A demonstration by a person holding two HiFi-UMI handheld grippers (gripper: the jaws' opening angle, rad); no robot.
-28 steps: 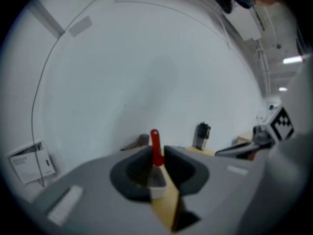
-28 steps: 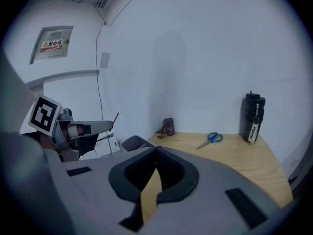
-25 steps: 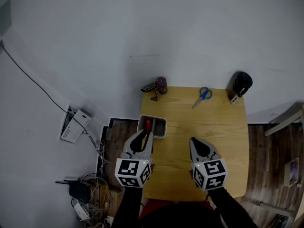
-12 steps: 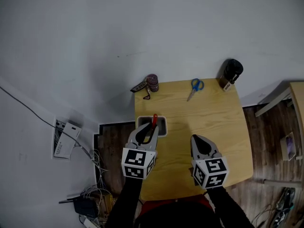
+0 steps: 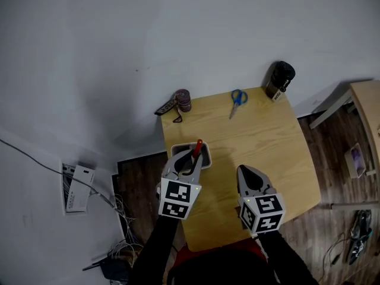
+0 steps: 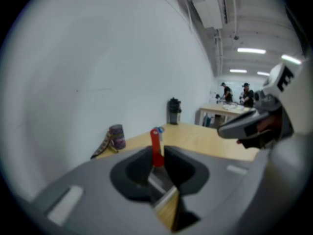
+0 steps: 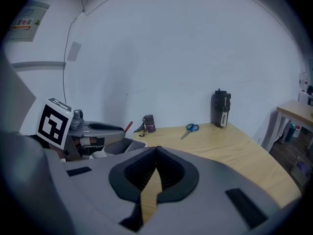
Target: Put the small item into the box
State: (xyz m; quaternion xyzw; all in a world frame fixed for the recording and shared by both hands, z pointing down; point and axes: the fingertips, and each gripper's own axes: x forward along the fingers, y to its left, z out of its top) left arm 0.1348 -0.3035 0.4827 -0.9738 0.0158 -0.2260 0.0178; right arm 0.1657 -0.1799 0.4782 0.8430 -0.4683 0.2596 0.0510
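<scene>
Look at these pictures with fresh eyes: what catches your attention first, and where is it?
The left tool grips a thin red item over the grey box at the table's left edge. The right tool is shut on nothing, above bare wood beside it. Blue scissors lie and a black bottle stands along the far edge.

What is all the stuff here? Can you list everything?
table: one, light wood, middle
box: one, grey, table's left edge
small red item: one, red, held over the box
scissors: one pair, blue handles, far side of table
bottle: one, black, far right corner
small cylinder with strap: one, purple, far left corner
flat device: one, white, floor at left
cables: a tangle, dark, floor at left
left tool: grey, shut on small red item
right tool: grey, shut, empty
</scene>
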